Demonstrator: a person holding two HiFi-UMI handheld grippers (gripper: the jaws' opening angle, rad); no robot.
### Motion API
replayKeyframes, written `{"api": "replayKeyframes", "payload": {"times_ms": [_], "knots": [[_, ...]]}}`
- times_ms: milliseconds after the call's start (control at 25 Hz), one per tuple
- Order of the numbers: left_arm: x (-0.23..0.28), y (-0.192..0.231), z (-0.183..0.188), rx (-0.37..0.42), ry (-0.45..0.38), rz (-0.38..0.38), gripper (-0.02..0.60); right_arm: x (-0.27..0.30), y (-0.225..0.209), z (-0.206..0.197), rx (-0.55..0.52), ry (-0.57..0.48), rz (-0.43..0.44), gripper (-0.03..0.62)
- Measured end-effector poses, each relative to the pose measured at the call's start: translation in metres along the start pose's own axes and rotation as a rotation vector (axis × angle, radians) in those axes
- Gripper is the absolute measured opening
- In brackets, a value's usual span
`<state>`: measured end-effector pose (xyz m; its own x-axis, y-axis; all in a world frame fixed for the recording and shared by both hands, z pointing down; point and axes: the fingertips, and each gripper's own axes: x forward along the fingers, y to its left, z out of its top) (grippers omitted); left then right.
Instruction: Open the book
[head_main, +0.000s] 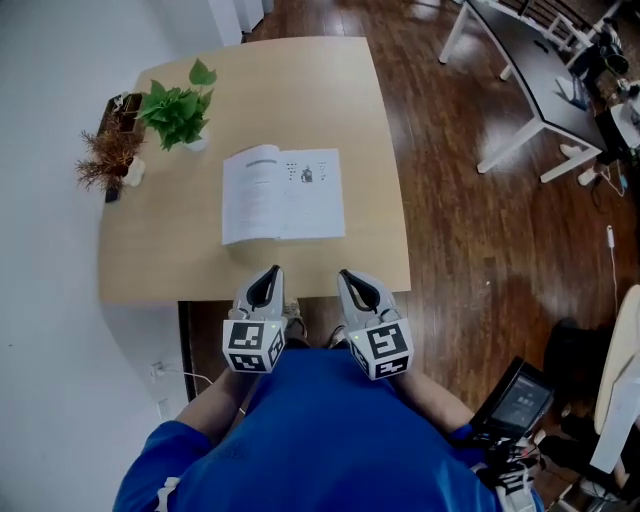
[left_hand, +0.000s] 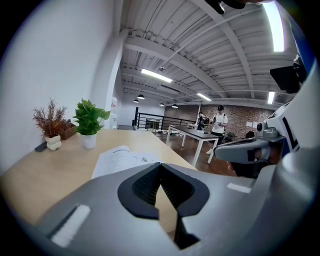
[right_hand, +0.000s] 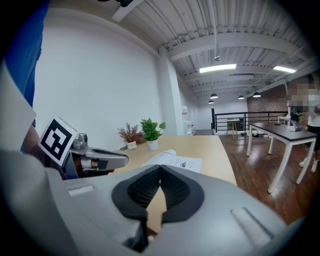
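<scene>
Book (head_main: 283, 193): we see it lying open on the worktop (head_main: 160, 255), ahead of both jaws.
Left gripper (head_main: 270, 275): jaws together, empty.
Right gripper (head_main: 347, 277): jaws together, empty.

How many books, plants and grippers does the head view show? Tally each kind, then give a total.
Books: 1, the open book
Plants: 2, the green plant and the dried plant
Grippers: 2, the left gripper and the right gripper
Total: 5
</scene>
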<state>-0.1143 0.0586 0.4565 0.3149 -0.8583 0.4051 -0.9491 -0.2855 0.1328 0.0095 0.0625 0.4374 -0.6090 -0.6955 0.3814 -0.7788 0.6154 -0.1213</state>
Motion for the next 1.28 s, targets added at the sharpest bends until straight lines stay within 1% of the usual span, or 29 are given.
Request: {"api": "replayKeyframes", "payload": {"times_ms": [240, 440, 680, 880, 1040, 1280], "knots": [[-0.035, -0.034, -0.010, 0.007, -0.030, 0.026, 0.008, -0.036, 0.012, -0.011, -0.020, -0.023, 0.043, 0.003], [-0.057, -0.057, -0.021, -0.002, -0.031, 0.046, 0.008, -0.060, 0.016, -0.023, -0.005, -0.025, 0.072, 0.003], [-0.072, -0.073, -0.023, 0.030, -0.047, 0.030, 0.008, -0.075, 0.021, -0.033, -0.008, -0.030, 0.066, 0.003], [-0.079, -0.077, -0.018, 0.053, -0.070, 0.000, 0.008, -0.076, 0.029, -0.023, -0.008, -0.039, 0.045, 0.003], [-0.086, -0.069, -0.020, 0.058, -0.066, -0.031, 0.008, -0.073, 0.042, -0.021, -0.010, -0.039, 0.022, 0.003], [-0.095, -0.055, -0.023, 0.061, -0.056, -0.056, 0.008, -0.067, 0.065, -0.021, -0.018, -0.024, 0.032, 0.003]]}}
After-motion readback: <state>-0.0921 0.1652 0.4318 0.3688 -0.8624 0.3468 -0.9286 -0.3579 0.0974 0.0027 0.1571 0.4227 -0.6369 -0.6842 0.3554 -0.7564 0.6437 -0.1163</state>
